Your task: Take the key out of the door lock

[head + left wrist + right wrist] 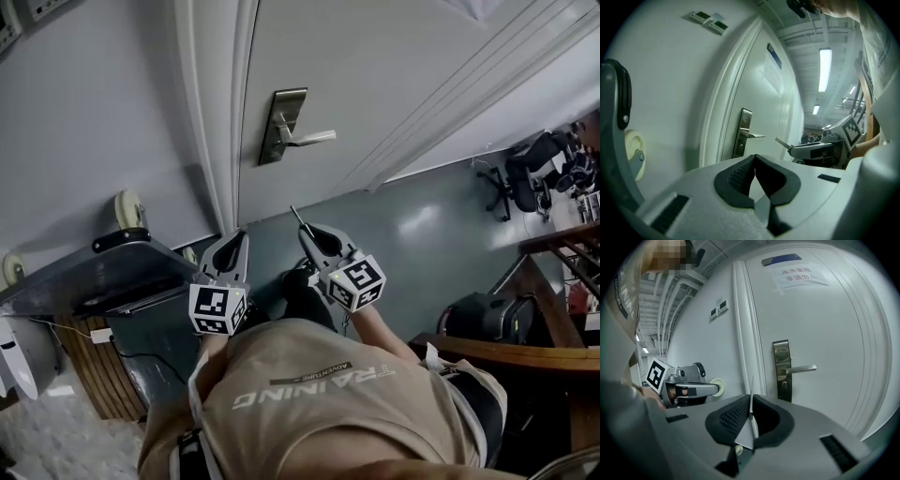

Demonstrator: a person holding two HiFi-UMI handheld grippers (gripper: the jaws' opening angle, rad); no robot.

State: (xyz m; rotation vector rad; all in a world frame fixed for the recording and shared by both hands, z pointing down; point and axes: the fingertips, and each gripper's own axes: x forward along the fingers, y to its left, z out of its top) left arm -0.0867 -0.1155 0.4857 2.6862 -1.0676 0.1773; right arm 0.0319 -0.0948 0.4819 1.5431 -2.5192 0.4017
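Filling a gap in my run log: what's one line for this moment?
right gripper: shut on key | left gripper: shut, empty | key: clear of door lock

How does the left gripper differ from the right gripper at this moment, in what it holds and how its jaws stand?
The right gripper is shut on the key, while the left gripper has its jaws together on nothing. The key's thin blade sticks out past the right gripper's tips; nothing sticks out of the left gripper. Shared: both point toward the door, and neither touches it.
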